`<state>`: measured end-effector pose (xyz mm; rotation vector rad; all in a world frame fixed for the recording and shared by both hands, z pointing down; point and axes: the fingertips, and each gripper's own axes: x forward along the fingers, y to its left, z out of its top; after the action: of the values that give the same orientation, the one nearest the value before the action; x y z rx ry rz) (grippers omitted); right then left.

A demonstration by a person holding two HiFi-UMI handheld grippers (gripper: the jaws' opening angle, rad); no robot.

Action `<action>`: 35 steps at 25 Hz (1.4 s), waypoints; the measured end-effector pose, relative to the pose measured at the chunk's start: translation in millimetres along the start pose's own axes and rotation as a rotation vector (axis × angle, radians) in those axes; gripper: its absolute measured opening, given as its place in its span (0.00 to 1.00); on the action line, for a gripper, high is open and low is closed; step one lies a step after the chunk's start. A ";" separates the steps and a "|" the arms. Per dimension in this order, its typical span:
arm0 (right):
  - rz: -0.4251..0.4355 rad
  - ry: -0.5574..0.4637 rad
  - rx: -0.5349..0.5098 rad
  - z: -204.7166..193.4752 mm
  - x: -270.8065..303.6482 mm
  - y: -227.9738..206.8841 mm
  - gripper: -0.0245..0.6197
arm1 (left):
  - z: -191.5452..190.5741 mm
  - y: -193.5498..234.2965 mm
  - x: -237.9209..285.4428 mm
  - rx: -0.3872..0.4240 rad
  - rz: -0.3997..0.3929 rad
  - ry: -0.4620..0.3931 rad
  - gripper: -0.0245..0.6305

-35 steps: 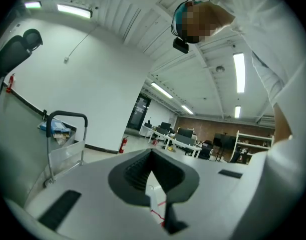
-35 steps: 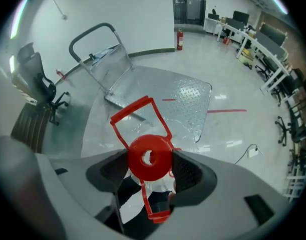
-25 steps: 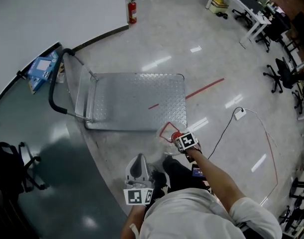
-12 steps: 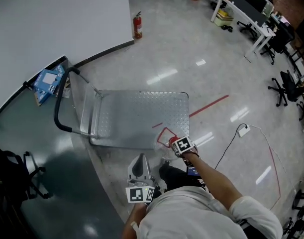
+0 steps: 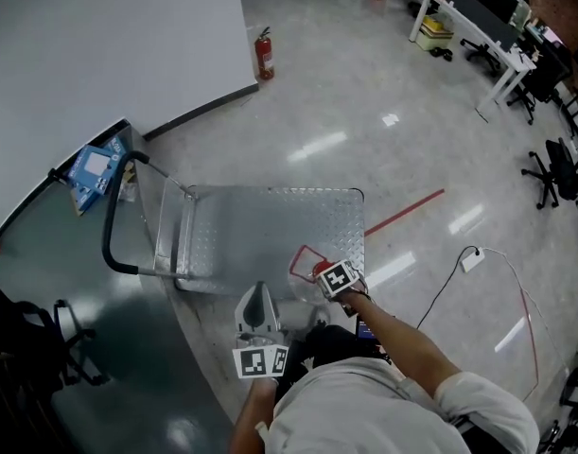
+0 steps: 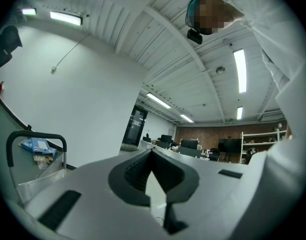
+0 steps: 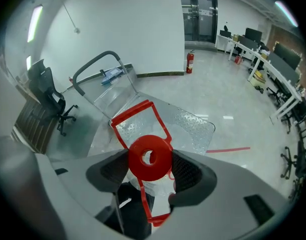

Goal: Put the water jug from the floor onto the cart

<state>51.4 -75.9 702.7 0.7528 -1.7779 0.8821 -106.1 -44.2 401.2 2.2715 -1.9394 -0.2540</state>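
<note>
Right tongs [image 7: 150, 165] clench the red cap of the water jug [image 7: 150, 155], which seems to hang clear of the floor at the near right corner of the cart [image 5: 270, 220]. Left tongs [image 6: 151, 155] are closed on nothing. Carrying is the step in hand. Next, the jug needs lowering onto the deck, then releasing. A second ago it hung short of the deck edge.

Polished pale grey floor [image 5: 364, 93] mirrors ceiling lights [image 6: 240, 70]. A white wall [image 5: 109, 36] fills eleven o'clock, a red fire extinguisher [image 5: 264, 53] at its foot. White desks [image 5: 478, 17] and black office chairs [image 5: 556, 166] line one to three o'clock. Darker green flooring [image 5: 99, 348] lies at eight o'clock.
</note>
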 end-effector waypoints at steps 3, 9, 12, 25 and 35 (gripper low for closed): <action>-0.007 -0.024 -0.016 21.5 7.7 -8.7 0.47 | 1.4 0.4 19.2 0.011 -0.022 0.007 0.04; -0.074 -0.061 -0.005 66.4 31.4 -42.5 0.47 | -9.9 18.7 65.0 -0.001 -0.066 0.028 0.04; -0.100 -0.047 0.010 78.3 41.3 -56.1 0.47 | -17.3 27.4 89.2 -0.018 -0.094 0.051 0.04; -0.104 -0.006 0.089 104.1 76.2 -87.2 0.47 | -31.0 41.6 147.3 -0.023 -0.148 0.111 0.04; -0.088 0.005 0.113 100.1 96.3 -93.1 0.47 | -38.1 39.6 144.4 0.011 -0.154 0.137 0.04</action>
<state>45.6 -219.5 788.1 0.8943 -1.6884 0.9308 -113.7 -193.1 442.0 2.3801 -1.7071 -0.1016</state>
